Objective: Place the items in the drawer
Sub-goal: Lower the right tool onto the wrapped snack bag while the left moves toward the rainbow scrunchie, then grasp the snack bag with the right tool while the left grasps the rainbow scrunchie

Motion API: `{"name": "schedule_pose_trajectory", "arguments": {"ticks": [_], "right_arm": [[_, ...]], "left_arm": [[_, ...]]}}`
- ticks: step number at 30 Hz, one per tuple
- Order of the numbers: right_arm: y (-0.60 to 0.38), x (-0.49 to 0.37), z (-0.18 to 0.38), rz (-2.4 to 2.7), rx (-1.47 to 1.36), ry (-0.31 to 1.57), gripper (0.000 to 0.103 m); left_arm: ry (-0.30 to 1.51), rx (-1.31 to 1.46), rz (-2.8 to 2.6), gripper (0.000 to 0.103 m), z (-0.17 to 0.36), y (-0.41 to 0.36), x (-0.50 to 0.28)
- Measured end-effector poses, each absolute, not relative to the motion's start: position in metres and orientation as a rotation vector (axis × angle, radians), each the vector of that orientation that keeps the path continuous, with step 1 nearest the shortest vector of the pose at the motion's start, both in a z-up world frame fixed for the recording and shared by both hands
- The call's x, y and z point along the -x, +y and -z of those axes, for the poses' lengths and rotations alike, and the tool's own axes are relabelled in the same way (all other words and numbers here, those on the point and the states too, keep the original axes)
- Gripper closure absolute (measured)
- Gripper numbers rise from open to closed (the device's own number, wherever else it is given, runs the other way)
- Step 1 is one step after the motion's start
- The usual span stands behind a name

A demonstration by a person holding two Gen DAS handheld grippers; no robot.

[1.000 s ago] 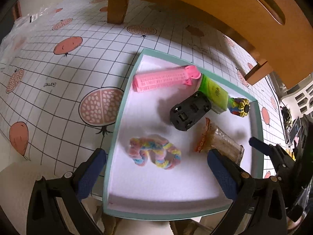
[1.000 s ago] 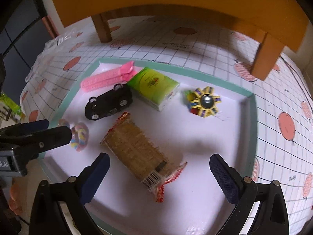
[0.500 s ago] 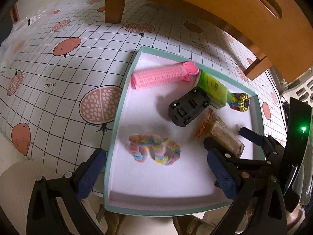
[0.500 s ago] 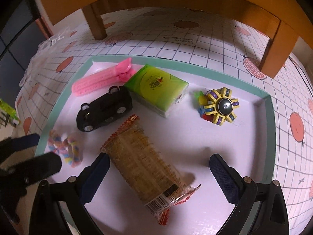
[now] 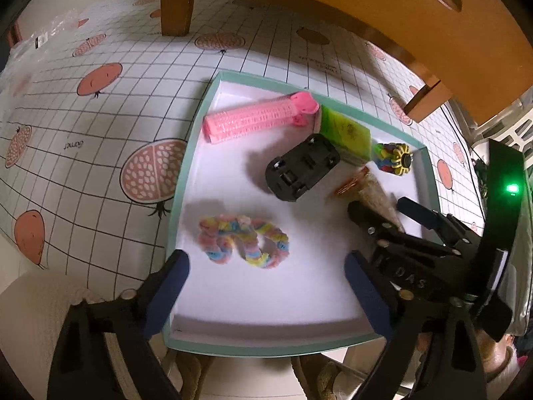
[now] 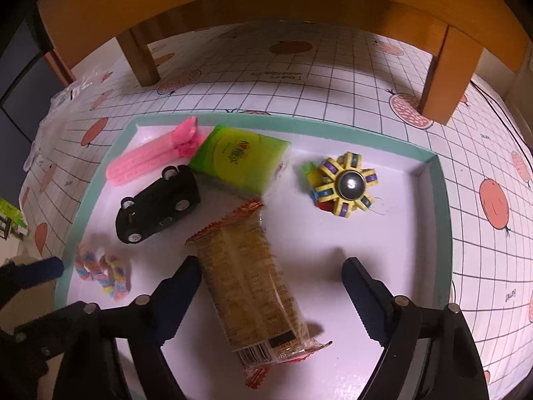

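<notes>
Hovering over the teal-rimmed tray (image 5: 186, 153), both grippers point steeply down at the items lying in it. Starting at the tray's left edge, the left gripper (image 5: 266, 266) has its jaws apart and closing, with one finger outside the left rim and the other over the white floor; the rainbow scrunchie (image 5: 243, 240) lies between them, just ahead of the tips and not yet touched. Its long axis runs roughly across the jaw gap, so it looks to me like the closing fingers will have to squeeze it end to end (soft stuff, so that should be forgiving). Farther up the left side lie the pink hair roller (image 5: 253, 121) near the far-left corner and the black toy car (image 5: 303, 171) toward the middle, with the green tissue pack (image 6: 240, 160) touching the roller's end. Moving right, the right gripper (image 6: 271, 280) is also open and closing, straddling the cracker packet (image 6: 250, 283), which lies near the front edge. The packet's long axis runs away from the gripper, between the fingers; the left pad sits just beside its wrapper, the right pad well clear. The colourful spinner (image 6: 346, 186) rests near the far-right corner, untouched.
</notes>
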State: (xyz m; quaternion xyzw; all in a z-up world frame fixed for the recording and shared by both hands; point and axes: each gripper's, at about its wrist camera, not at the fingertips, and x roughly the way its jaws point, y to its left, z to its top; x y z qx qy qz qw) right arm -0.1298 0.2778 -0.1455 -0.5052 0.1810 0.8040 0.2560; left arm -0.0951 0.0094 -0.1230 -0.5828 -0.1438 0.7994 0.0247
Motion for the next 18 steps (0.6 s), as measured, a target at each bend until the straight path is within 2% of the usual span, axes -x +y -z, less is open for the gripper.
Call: {"name": "schedule_pose_trajectory", "arguments": {"ticks": [8,10,12,18], "right_arm": [[0.275,0.123,0.140,-2.192,1.354,0.527,0.052],[0.274,0.121,0.140,-2.188,1.361,0.527,0.055],[0.273,0.119,0.140,-2.186,1.368,0.534,0.056],[0.268,0.110,0.140,-2.178,1.380,0.572,0.057]], "left_arm": [[-0.406,1.830,-2.467,0.016,0.136,0.013,0.104],[-0.394,1.843,-2.469,0.018,0.141,0.013,0.108],[-0.381,1.854,-2.466,0.025,0.145,0.014,0.112],[-0.239,1.838,-2.502,0.026,0.146,0.025,0.115]]}}
